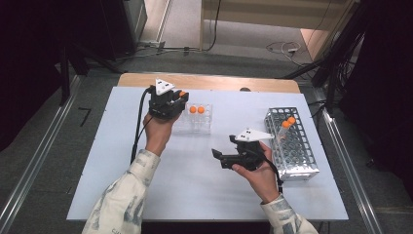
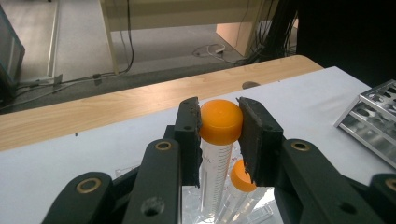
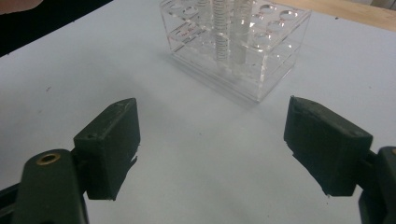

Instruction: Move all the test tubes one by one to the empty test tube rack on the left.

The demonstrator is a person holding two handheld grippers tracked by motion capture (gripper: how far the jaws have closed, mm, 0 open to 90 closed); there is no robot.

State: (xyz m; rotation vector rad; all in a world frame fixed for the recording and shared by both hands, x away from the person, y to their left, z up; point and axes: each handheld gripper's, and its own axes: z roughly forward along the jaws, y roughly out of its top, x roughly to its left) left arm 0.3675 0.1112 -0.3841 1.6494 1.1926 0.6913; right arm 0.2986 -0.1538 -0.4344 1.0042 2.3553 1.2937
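My left gripper [image 2: 219,123] is shut on the orange cap of a clear tube [image 2: 220,122], held upright over the clear plastic rack [image 1: 198,122]. In the high view this gripper [image 1: 176,100] sits at the rack's left end, the held tube's cap [image 1: 182,93] showing at its jaws. Two more orange-capped tubes [image 1: 197,109] stand in that rack; one of them [image 2: 243,176] shows just below the jaws. My right gripper [image 3: 212,140] is open with nothing between its jaws, low over the table and facing the clear rack [image 3: 238,42]. The high view has this gripper [image 1: 221,156] left of the metal rack [image 1: 291,142].
The metal wire rack at the right holds two orange-capped tubes [image 1: 288,122] at its far end. The white table top [image 1: 195,180] lies on a wooden board [image 1: 209,82]. Cables run on the floor beyond. The person's sleeves come in from the bottom edge.
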